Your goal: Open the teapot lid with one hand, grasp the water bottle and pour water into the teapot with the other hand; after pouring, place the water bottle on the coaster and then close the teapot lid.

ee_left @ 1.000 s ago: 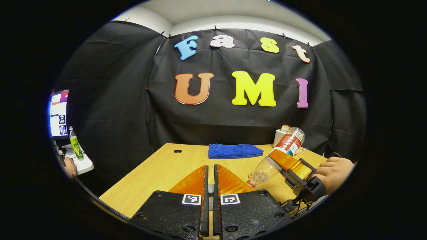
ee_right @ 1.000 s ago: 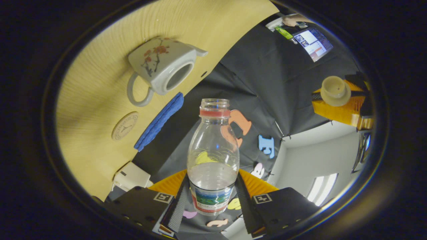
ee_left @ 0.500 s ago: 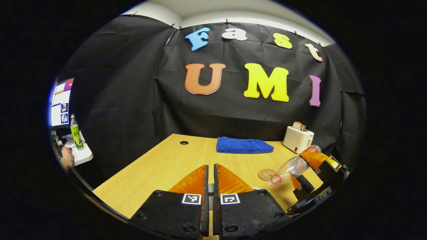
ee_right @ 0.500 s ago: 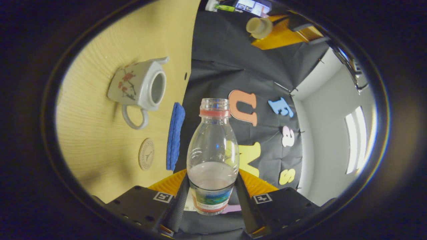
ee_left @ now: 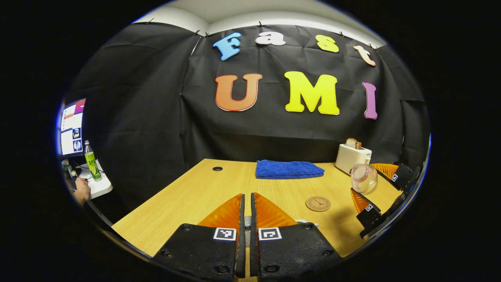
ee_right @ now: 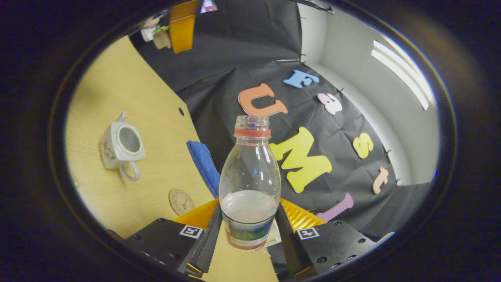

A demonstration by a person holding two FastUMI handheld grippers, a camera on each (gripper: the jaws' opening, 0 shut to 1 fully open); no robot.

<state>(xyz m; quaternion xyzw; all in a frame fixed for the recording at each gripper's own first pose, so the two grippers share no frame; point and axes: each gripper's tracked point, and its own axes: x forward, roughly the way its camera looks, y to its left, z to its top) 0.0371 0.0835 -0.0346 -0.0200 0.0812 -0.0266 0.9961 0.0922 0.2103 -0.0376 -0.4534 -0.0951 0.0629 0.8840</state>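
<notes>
right hand-held gripper (ee_right: 248, 231): clamps the water bottle (ee_right: 249, 184)
left hand-held gripper (ee_left: 245, 213): fingers nearly together, held thing unclear
teapot (ee_right: 119, 145): lidless on surface (ee_right: 156, 156)

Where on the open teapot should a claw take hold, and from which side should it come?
Probably the loop handle of the teapot, approached from the side facing the coaster, opposite the spout. The loop stands clear of the body, so one finger could pass through it. The body looks wide and smooth, and the mouth is open.
</notes>
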